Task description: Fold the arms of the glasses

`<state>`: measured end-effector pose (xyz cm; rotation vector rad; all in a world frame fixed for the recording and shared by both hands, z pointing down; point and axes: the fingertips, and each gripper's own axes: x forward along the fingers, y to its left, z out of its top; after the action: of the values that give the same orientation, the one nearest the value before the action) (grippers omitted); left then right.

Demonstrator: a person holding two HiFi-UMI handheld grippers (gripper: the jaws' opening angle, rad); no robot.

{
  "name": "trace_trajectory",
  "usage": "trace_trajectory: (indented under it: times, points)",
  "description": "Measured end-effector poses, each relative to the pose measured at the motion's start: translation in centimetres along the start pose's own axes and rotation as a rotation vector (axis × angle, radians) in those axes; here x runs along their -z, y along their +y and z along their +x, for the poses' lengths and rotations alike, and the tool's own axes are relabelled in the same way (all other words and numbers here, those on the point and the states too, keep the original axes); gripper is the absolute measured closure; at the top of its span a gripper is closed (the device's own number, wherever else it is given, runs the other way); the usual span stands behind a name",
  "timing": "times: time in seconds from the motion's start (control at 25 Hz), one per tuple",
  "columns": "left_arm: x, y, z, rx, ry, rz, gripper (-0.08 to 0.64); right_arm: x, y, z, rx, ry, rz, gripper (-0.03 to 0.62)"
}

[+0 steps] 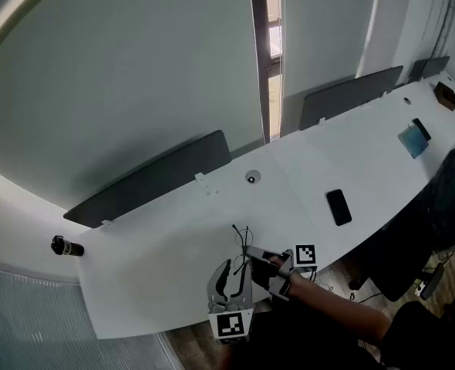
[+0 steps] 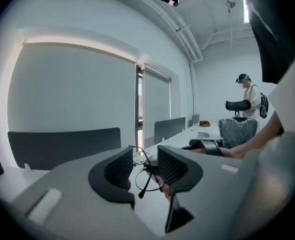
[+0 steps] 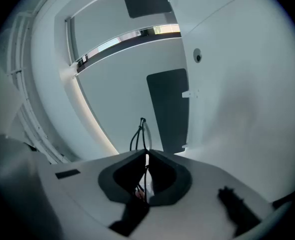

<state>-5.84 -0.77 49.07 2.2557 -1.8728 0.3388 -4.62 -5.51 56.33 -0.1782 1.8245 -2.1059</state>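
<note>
Black wire-framed glasses (image 1: 240, 240) held over the near edge of a white desk (image 1: 166, 245).
Right gripper (image 1: 252, 254): its 2 jaws are clamped together on the glasses' frame, and thin wire loops project beyond the pads. Left gripper (image 2: 145, 160): it sits just left of the right gripper with its 2 jaws spread wide and gripping nothing. The glasses sit just beyond the gap between them, with 1 dark-tipped arm angled downward. A black phone (image 1: 338, 206) lies farther right on the desk, and a black bottle (image 1: 66, 247) stands at the far left.
</note>
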Motion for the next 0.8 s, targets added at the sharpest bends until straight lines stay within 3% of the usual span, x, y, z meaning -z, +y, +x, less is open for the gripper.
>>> trace_trajectory:
  times: [0.8]
  points:
    - [1.3, -0.6, 2.5, 0.000, 0.044, 0.083, 0.429, -0.3, 0.3, 0.3, -0.023, 0.014, 0.017, 0.571]
